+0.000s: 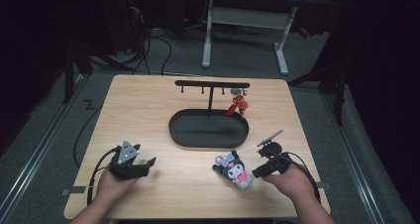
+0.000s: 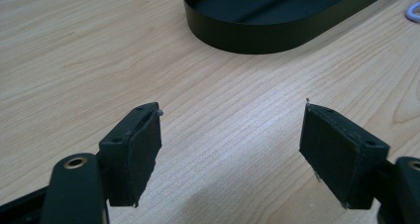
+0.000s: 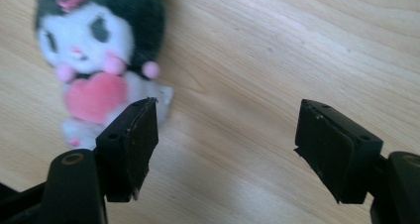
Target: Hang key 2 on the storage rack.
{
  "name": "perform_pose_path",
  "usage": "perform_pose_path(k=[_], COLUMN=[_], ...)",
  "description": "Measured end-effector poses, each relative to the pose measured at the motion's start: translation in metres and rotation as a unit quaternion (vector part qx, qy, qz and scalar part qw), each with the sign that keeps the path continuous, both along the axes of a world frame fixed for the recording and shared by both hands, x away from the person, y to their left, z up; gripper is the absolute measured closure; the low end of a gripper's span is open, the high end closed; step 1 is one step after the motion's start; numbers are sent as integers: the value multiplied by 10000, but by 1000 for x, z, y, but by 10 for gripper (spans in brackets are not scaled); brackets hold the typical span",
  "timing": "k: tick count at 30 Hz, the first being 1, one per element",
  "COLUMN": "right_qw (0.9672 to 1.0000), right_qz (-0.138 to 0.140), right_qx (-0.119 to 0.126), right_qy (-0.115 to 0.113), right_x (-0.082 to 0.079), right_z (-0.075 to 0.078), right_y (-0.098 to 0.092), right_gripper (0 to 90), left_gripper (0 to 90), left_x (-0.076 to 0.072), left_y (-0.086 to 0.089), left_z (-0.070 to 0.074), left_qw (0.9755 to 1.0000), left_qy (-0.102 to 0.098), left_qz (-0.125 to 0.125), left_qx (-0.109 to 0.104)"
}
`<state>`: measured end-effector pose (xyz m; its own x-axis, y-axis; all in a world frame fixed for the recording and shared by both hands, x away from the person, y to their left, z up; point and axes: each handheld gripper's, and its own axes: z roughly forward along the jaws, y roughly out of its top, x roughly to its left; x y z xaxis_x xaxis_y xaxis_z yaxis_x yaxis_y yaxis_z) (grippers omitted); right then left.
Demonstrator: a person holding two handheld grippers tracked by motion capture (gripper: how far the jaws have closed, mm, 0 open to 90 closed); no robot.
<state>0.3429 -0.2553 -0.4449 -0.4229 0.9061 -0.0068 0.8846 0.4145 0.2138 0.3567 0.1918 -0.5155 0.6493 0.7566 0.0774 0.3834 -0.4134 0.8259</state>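
Note:
A plush toy (image 1: 234,170) with a black hood, white face and pink heart lies on the wooden table (image 1: 148,115), near the front right. My right gripper (image 1: 257,161) hovers just to its right with jaws wide open. In the right gripper view the plush (image 3: 94,50) lies beyond and partly behind the left jaw, and only bare wood sits between the jaws of the gripper (image 3: 228,130). At the front left, my left gripper (image 1: 144,155) is held open over bare table (image 2: 233,135), holding nothing.
A black oval tray (image 1: 176,135) sits mid-table; its wall (image 2: 257,38) also shows ahead of the left gripper. A black T-shaped hook rack (image 1: 212,84) rises behind it, with a red charm (image 1: 238,104) hanging at its right end. Beyond the table stand desk legs and cables.

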Motion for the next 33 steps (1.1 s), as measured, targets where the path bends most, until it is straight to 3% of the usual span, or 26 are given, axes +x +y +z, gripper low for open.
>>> perform_pose_path(k=[10,17,22,27,30,33], right_qw=[9989,9975,9964,9964,9955,9957], right_qz=[454,614,816,779,878,853], right_qx=[107,284,70,87,7,-70], right_qy=[25,209,241,330,365,365], right_x=[-8,-11,-10,-9,-7,-4], right_z=[8,-7,-21,-34,-40,-43], right_y=[33,44,52,58,62,64], right_gripper=[243,234,223,227,272,371], left_gripper=[243,243,243,244,237,237], left_x=[-3,-5,-8,-8,-8,-9], left_y=[0,-1,2,2,1,0], left_z=[1,-1,-1,-1,-2,0], left_qw=[10000,9999,9999,9999,9999,9999], left_qy=[-58,-25,-36,-20,97,46], left_qz=[-38,-35,12,11,-52,-82], left_qx=[54,157,150,141,98,101])
